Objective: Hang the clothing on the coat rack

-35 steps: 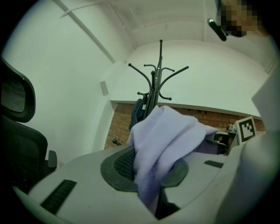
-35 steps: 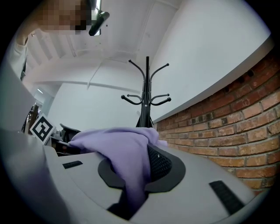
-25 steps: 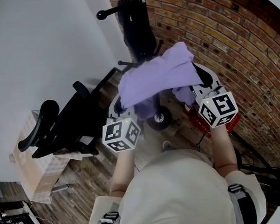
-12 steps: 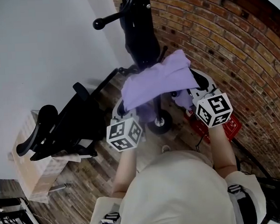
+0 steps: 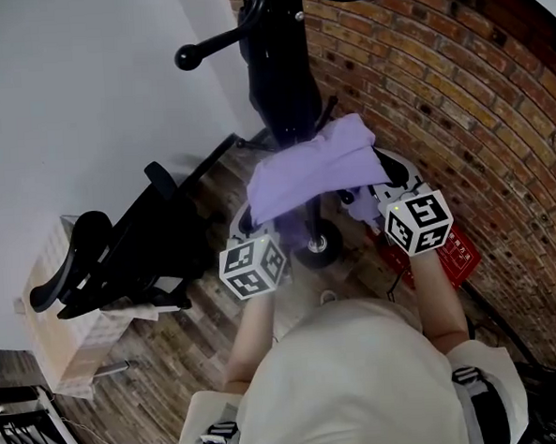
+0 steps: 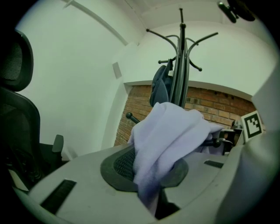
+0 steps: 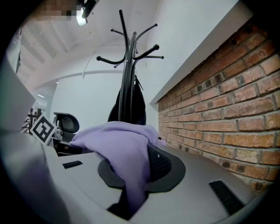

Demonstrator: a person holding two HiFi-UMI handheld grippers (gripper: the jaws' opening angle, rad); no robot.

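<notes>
Left gripper clamped on a fold of lilac clothing, which bunches up over its jaws; black coat rack ahead and above, bearing a dark garment; brick wall beyond; office chair to the gripper's left.

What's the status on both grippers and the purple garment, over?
Left gripper and right gripper both shut on purple garment. Garment spread between them, not yet on coat rack. Dark garment already hanging there.

An office, by the look of it — a black mesh office chair, a coat rack, a brick wall and plank floor.
</notes>
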